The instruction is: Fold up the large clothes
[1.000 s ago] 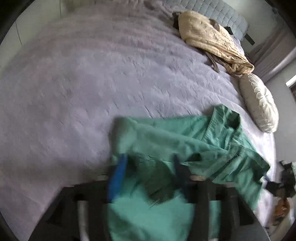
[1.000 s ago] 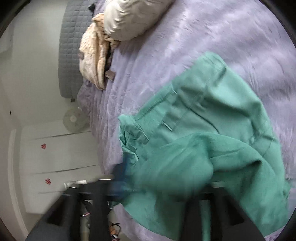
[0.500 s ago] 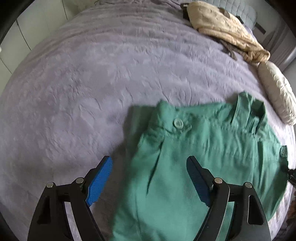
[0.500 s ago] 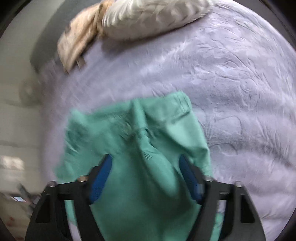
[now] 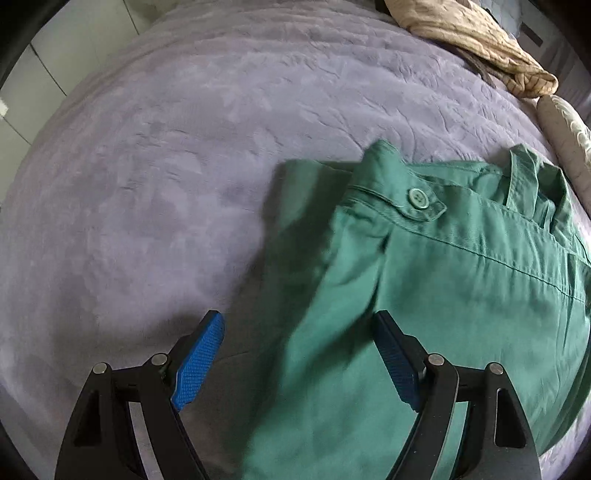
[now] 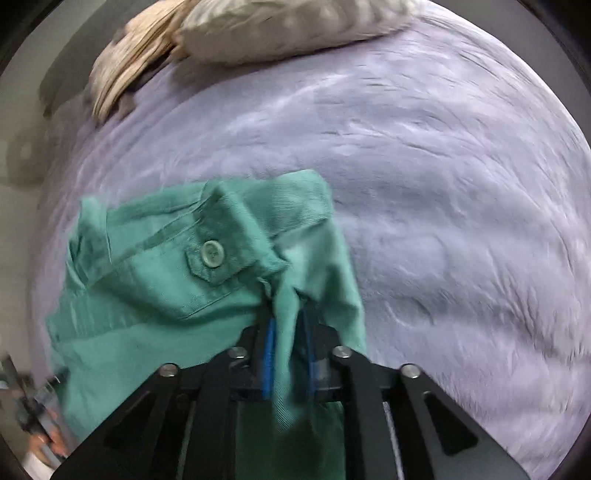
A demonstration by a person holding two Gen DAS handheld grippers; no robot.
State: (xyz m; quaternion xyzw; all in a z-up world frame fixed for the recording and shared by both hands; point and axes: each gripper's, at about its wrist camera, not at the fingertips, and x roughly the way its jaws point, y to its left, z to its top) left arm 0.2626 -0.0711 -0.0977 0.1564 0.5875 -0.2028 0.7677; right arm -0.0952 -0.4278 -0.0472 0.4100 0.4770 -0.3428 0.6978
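A green garment (image 5: 443,288) with a buttoned tab lies on the purple bed cover (image 5: 184,147), at the lower right of the left wrist view. My left gripper (image 5: 299,354) is open, its blue pads apart just above the garment's left edge, holding nothing. In the right wrist view the same green garment (image 6: 166,288) fills the lower left. My right gripper (image 6: 288,332) is shut on a fold of its fabric beside the buttoned tab.
A beige knitted garment (image 5: 476,37) lies at the far right of the bed, with a pale cushion (image 5: 565,129) beside it. Both show at the top of the right wrist view, the cushion (image 6: 295,29) largest. White cupboard doors (image 5: 55,66) stand beyond the bed's left edge.
My left gripper let go of the green garment, opened and drew closer to it. My right gripper opened, then shut on a fold of the garment by the buttoned tab.
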